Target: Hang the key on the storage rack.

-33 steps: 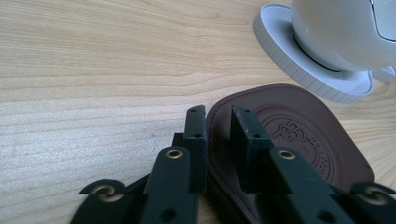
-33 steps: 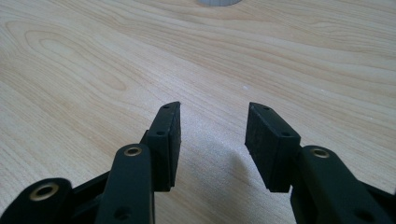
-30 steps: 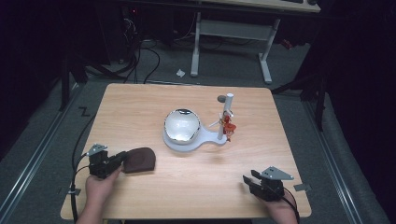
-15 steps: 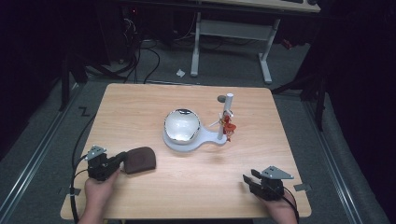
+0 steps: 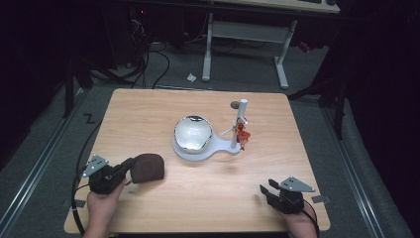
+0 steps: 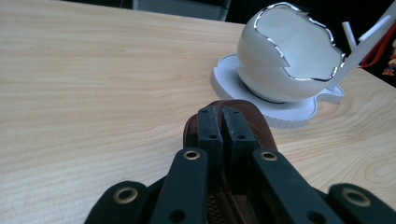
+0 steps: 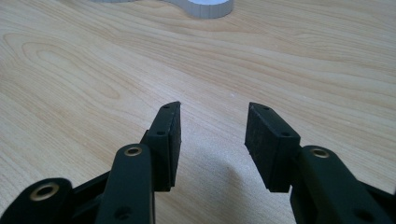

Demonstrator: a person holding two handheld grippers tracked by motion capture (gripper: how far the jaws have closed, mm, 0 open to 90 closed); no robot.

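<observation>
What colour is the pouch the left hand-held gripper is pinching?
Dark brown, seen best in the high view: the pouch sits in the left hand-held gripper.

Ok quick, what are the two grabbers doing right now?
Left gripper: shut on the brown pouch.
Right gripper: open, holding nothing.

Beyond the far edge of the light wooden bench (image 5: 148, 114), a white-legged desk frame (image 5: 242, 34) stands on grey floor, with dark cables (image 5: 148, 59) trailing left of it, a scrap of white paper (image 5: 191, 77) between them, and a small dark disc (image 5: 234, 104) near the bench's far edge.
</observation>
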